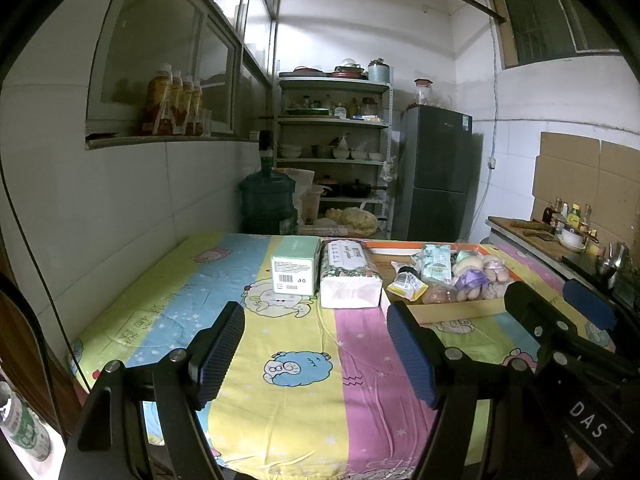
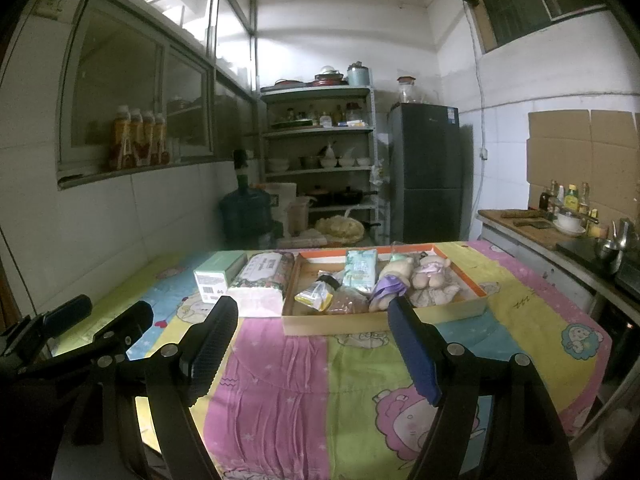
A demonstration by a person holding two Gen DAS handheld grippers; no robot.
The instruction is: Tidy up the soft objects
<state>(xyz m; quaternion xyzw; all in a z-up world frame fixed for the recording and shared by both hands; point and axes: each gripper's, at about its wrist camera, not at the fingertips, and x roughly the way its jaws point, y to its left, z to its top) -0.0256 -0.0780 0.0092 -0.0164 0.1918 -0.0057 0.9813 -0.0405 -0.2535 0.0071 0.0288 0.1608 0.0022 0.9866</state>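
A: Where do the soft things sit?

B: In the cardboard tray [image 2: 384,322], just above the middle of the right wrist view. Two plush toys [image 2: 424,276] lie at its right end, a purple-dressed one touching a paler one. A mint-green packet [image 2: 361,270] leans in the tray's middle, and a yellow snack packet [image 2: 316,296] lies at its left front.

A: And outside the tray?

B: A floral tissue pack [image 2: 262,280] lies just beside the tray's left wall, and a green box [image 2: 218,276] stands touching the pack's far left side. All of it rests on the tabletop [image 2: 280,380], which is covered in a cartoon-print cloth.

A: The right gripper [image 2: 310,344]?

B: It fills the lower part of that frame, fingers spread wide, nothing between them. It hangs above the cloth, on the near side of the tray.

A: The left gripper [image 1: 316,346]?

B: Its fingers are also wide apart and carry nothing, low in the left wrist view. From there the tissue pack [image 1: 350,280] and green box [image 1: 294,270] sit at centre, the tray [image 1: 452,308] to the right.
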